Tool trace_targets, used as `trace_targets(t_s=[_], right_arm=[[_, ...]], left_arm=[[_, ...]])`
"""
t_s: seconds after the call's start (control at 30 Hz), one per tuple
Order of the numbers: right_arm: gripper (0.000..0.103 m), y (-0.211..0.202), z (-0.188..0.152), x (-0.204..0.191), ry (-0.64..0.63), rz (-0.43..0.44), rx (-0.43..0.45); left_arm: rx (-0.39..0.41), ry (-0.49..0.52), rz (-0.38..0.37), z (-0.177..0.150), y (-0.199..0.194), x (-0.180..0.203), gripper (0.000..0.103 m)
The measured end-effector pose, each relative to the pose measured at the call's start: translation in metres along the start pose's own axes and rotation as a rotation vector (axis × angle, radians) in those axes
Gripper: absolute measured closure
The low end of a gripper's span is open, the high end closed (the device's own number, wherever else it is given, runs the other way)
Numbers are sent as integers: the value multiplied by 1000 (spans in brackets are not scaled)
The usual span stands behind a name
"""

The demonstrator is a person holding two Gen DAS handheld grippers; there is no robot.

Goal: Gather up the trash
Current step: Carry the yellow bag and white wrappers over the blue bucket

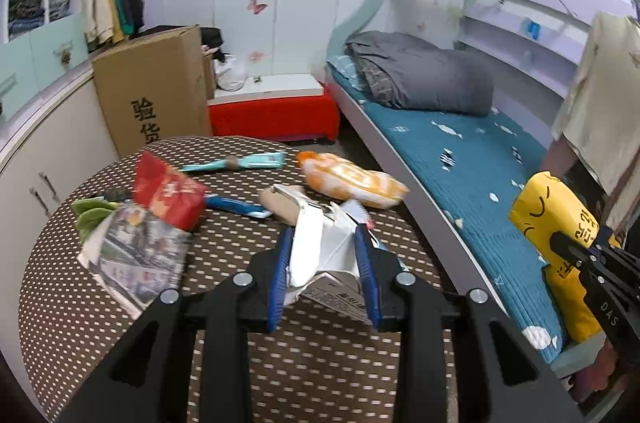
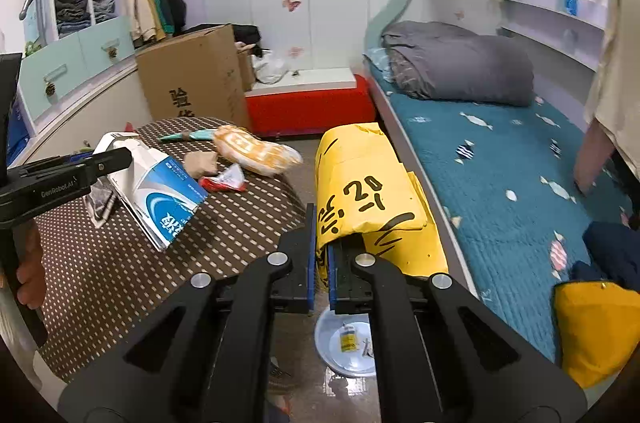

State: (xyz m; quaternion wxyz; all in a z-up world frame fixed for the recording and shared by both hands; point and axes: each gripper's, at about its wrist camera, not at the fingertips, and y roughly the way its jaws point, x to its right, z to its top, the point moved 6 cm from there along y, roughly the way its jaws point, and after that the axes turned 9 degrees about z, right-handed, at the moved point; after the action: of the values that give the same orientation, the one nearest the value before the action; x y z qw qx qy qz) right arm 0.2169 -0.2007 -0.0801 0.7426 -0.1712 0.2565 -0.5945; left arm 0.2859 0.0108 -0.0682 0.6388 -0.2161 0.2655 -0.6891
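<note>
Left gripper [image 1: 325, 255] clamps a flattened white-and-blue carton [image 1: 320, 243], held above the dotted counter [image 1: 280, 363]. Carton's long axis runs along the fingers, far end pointing away toward the orange wrapper [image 1: 352, 179]; in the right wrist view its printed face tilts down toward the counter. Right gripper [image 2: 320, 263] is pinched tight on the edge of a yellow bag [image 2: 360, 191], which stands up between counter and bed [image 2: 500, 175], long axis pointing away from the camera.
</note>
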Motion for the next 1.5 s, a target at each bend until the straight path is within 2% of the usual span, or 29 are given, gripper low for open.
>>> trace_targets(t_s=[0.2,0.57,0.77,0.93,1.2,1.4,1.5], right_arm=[[99,-18,-20,33,51,-49,4],[99,-39,-57,104,173,-122,-6],[99,-33,-86,142,241,-161,-56],[99,-17,-116,169,288,-180,-123],[99,25,-164,202,359,-193,-246],[99,59,-196,216,409,-196,-337],[99,70,-204,220,430,-188,-361]], left_arm=[[7,71,-45,-10,-4,59,72],[-32,197,-150,-34,7,167,72],[-85,268,-172,-56,33,221,72],[-157,313,-159,-83,69,257,71],[-283,348,-111,-127,128,281,71],[-349,372,-72,-156,166,287,70],[-329,370,-37,-159,184,287,61]])
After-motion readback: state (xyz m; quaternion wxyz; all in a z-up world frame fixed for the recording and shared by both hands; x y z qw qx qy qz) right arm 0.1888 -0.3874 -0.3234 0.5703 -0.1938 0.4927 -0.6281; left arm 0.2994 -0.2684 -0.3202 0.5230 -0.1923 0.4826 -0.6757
